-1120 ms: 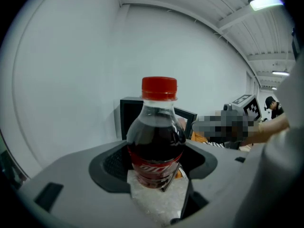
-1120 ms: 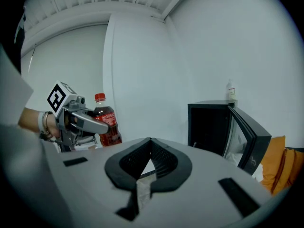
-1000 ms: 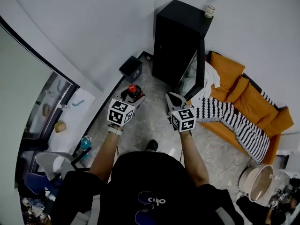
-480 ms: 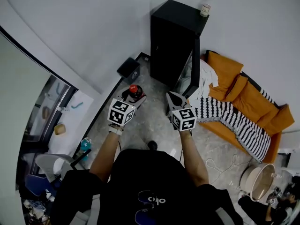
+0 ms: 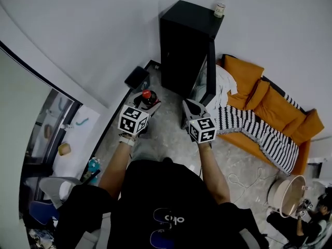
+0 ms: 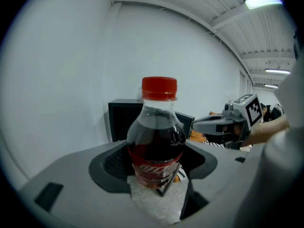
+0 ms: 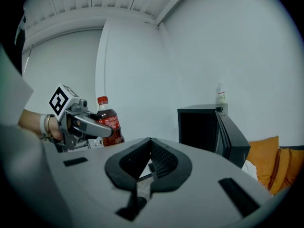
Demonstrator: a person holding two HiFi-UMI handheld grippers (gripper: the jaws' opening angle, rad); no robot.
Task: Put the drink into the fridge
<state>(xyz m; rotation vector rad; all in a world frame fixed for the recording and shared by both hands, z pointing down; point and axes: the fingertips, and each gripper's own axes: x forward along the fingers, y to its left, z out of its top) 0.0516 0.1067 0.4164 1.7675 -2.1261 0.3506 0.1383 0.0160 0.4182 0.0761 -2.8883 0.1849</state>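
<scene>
A dark cola bottle [image 6: 156, 137] with a red cap stands upright between the jaws of my left gripper [image 5: 147, 101], which is shut on it. The same bottle [image 7: 107, 121] shows at the left of the right gripper view, and its red cap [image 5: 147, 94] is visible from above. My right gripper [image 5: 191, 109] hangs beside it, shut with nothing between its jaws [image 7: 151, 161]. Ahead stands the black fridge [image 5: 185, 45] with its door [image 5: 212, 71] swung open to the right; the fridge [image 7: 199, 127] also appears in the right gripper view.
A small bottle [image 5: 220, 7] stands on the fridge top. An orange sofa [image 5: 270, 108] with a striped blanket [image 5: 259, 134] sits right of the fridge. A small black box [image 5: 136, 78] lies on the floor by the wall. A round basin [image 5: 285, 196] is at lower right.
Both grippers and the bottle have moved forward, closer to the fridge. The grip on the bottle is unchanged.
</scene>
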